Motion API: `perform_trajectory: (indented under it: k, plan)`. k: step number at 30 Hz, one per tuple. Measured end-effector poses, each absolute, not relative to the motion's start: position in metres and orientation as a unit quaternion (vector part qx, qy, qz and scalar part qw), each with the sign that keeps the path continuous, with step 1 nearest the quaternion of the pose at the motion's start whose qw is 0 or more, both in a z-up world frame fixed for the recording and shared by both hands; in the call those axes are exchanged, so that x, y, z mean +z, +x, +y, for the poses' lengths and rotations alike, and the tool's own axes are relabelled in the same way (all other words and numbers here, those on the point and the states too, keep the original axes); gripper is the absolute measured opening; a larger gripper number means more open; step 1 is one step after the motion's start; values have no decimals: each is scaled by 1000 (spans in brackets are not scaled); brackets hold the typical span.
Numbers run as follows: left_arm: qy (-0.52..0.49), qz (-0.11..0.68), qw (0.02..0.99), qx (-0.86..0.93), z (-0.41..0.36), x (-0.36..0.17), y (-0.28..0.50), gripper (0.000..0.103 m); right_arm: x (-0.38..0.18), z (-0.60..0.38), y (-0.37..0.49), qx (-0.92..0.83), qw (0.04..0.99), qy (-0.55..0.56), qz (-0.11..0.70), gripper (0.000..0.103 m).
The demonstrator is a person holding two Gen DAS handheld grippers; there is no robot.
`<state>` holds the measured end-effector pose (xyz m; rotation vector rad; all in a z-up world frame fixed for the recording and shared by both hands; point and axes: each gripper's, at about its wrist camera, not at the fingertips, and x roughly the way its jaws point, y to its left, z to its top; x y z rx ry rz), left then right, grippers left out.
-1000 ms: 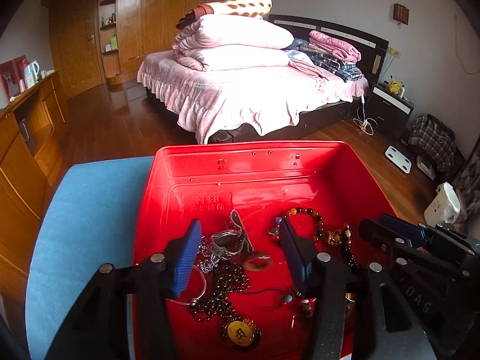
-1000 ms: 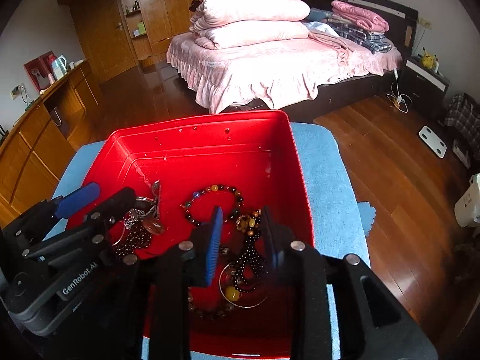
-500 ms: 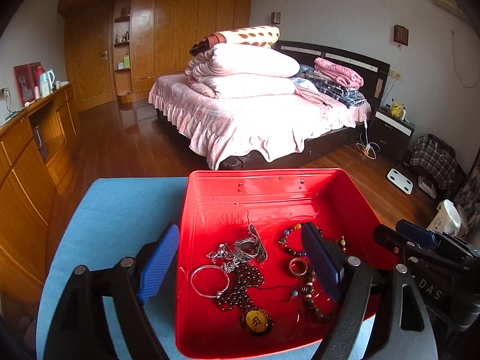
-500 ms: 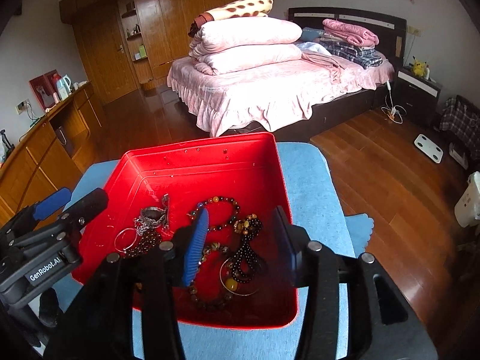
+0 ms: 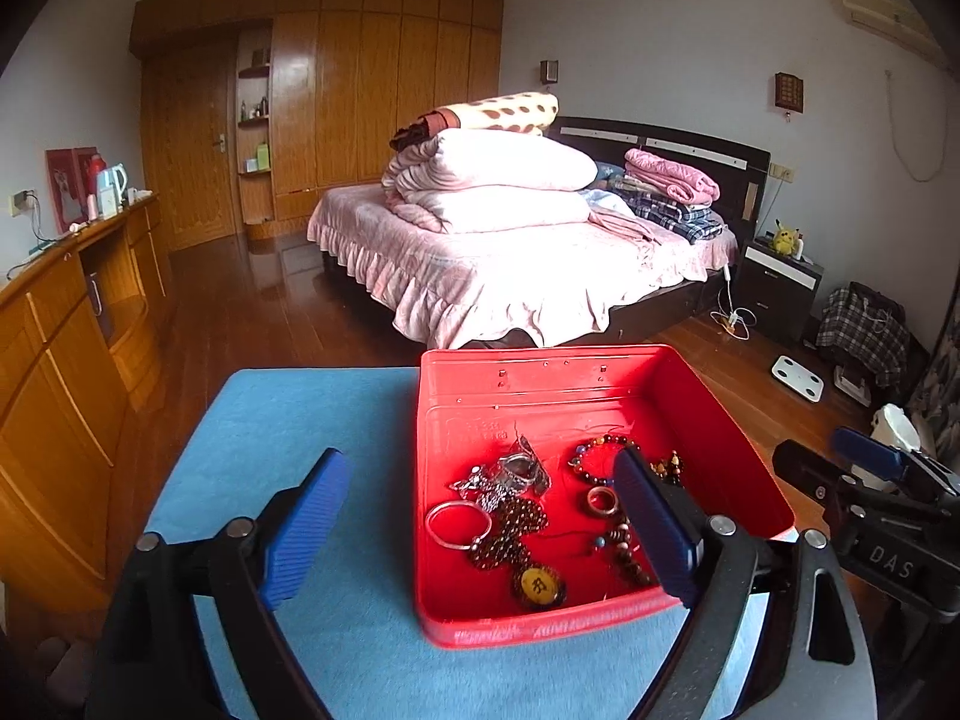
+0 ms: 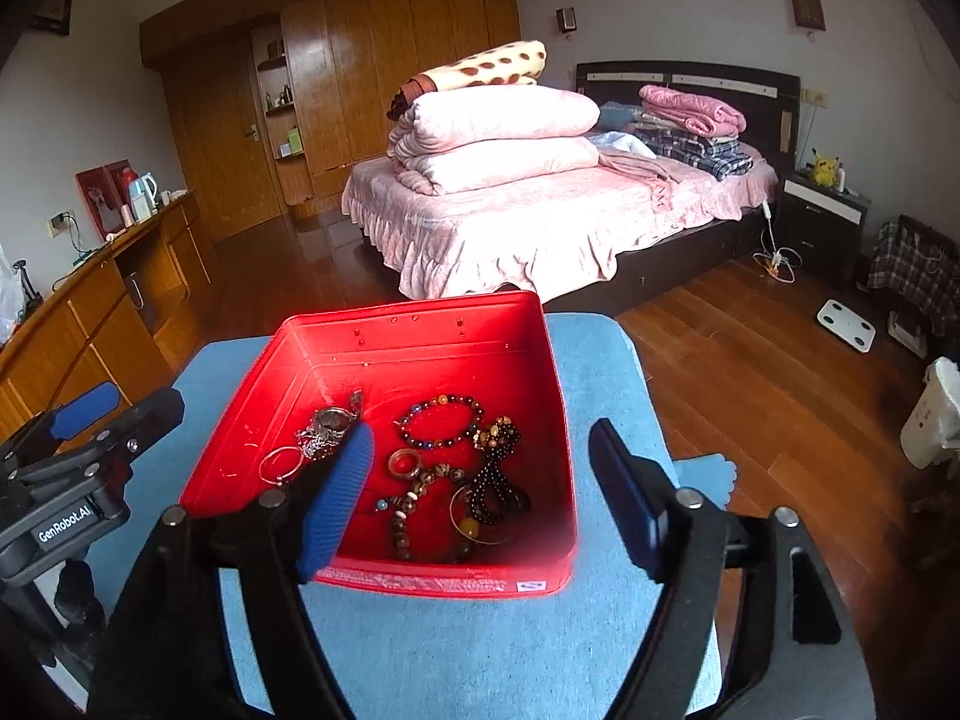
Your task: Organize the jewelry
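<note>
Jewelry point(image 6: 444, 468) lies ahead of and below both my claws, in the red tray point(image 6: 420, 324). Right claw point(image 6: 480, 498) sits nearer, straddling it. Left claw point(image 5: 480, 528) and right are both opening, empty.

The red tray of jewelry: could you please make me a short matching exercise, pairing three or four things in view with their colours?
Things:
1. tray
2. cloth under the tray
3. round pendant
4. plain bangle

Colours:
A. yellow
B. silver
C. red
D. blue

Pairs: 1-C, 2-D, 3-A, 4-B
</note>
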<state>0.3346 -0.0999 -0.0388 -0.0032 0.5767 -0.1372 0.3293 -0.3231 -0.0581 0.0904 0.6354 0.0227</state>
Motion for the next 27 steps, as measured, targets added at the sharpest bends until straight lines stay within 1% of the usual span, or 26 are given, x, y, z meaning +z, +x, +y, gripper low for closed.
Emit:
perform_trajectory:
  k: [1,3,5,12,27]
  plan:
    - [-3,279,958,-68,-98,-38,327,91,-57,-322,322,8,951,41,306,85]
    - [-7,272,960,-68,-94,-36,313,91,-55,-320,304,7,955,40,292,90]
    - [-8,263,962,-68,-90,-34,299,93,-55,-317,289,10,958,39,284,90]
    - [-9,236,970,-58,-75,-28,257,97,-50,-311,248,-8,965,25,261,97]
    - [2,179,983,-33,-51,-6,190,97,-28,-287,181,-6,982,15,186,98]
